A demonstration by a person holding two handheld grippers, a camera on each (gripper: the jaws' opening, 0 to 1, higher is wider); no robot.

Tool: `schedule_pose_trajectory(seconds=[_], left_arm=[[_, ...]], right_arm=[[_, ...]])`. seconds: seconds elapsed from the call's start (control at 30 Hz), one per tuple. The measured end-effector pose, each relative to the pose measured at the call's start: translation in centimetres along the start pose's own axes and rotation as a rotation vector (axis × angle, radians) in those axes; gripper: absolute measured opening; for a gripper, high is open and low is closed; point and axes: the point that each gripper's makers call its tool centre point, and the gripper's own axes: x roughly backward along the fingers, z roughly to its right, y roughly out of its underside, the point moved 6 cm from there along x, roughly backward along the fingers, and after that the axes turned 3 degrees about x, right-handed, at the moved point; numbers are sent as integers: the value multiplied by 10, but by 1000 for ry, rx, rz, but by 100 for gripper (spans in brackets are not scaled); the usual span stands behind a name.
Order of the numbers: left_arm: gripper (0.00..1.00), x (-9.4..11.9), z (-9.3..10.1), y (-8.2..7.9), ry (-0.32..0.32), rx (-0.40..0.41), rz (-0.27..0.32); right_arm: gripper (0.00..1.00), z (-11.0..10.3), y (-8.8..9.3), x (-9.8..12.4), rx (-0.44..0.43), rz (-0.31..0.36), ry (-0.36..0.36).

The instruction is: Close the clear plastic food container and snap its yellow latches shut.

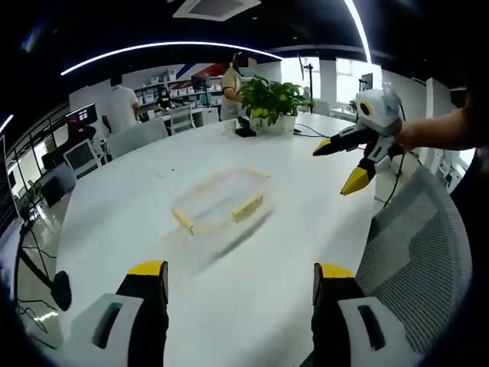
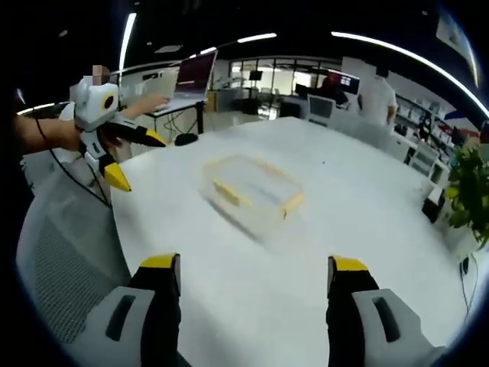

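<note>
Clear rectangular container with yellow latches lying on smooth white table, blurred. Left gripper and right gripper hovering apart from it, jaws spread, grasping nothing.

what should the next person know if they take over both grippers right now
Left gripper: open, holding nothing, raised above the table's near edge.
Right gripper: open, holding nothing, raised facing the container from the opposite side.
Clear container lies mid-table with its yellow latches; the image is blurred, so I cannot tell lid or latch state. Neither gripper touches it.
Done: nothing visible yet.
Left: confirm the lid is seated, then press each latch shut.
Nearby: mesh chair, potted plant.
</note>
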Motion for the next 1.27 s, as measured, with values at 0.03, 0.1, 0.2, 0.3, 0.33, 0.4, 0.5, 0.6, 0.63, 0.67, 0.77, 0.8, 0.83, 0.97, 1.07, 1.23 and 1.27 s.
schedule_pose_trajectory(seconds=[0.03, 0.1, 0.2, 0.3, 0.33, 0.4, 0.5, 0.6, 0.63, 0.67, 0.77, 0.8, 0.83, 0.97, 1.07, 1.23, 1.27], left_arm=[[77, 2, 3, 1, -1, -7, 3], [78, 5, 7, 3, -3, -16, 1], [80, 9, 13, 8, -9, -17, 1], [86, 12, 16, 12, -9, 2, 13], [89, 13, 17, 14, -13, 13, 10], [92, 13, 17, 16, -18, 24, 1], [96, 16, 17, 17, -29, 24, 1], [99, 17, 18, 17, -34, 30, 6], [99, 18, 18, 17, -33, 30, 8], [99, 18, 18, 17, -32, 30, 8], [99, 19, 20, 16, -29, 25, 13], [99, 20, 20, 15, -30, 22, 12], [99, 20, 20, 15, -30, 20, 10], [99, 21, 20, 15, -30, 21, 9], [99, 21, 20, 14, -32, 23, 9], [99, 22, 20, 13, -35, 24, 12], [99, 22, 20, 13, -35, 25, 12]], right_arm=[[77, -2, 1, 3, 1, 9, 3], [79, -6, 3, 6, 5, 14, 7], [82, -10, 8, 11, -11, 34, 15], [86, -13, 13, 15, -29, 45, 20], [87, -14, 15, 16, -32, 48, 25], [88, -15, 15, 18, -36, 54, 27], [93, -18, 16, 20, -46, 68, 26], [98, -19, 16, 20, -42, 70, 27], [99, -20, 17, 20, -40, 69, 30], [99, -20, 17, 20, -39, 68, 33], [99, -21, 19, 21, -41, 64, 27], [99, -21, 19, 21, -39, 62, 26], [99, -21, 20, 21, -34, 56, 24], [99, -21, 21, 21, -35, 57, 24], [99, -22, 20, 22, -38, 60, 24], [99, -22, 20, 21, -38, 61, 22], [99, -22, 20, 22, -37, 59, 22]])
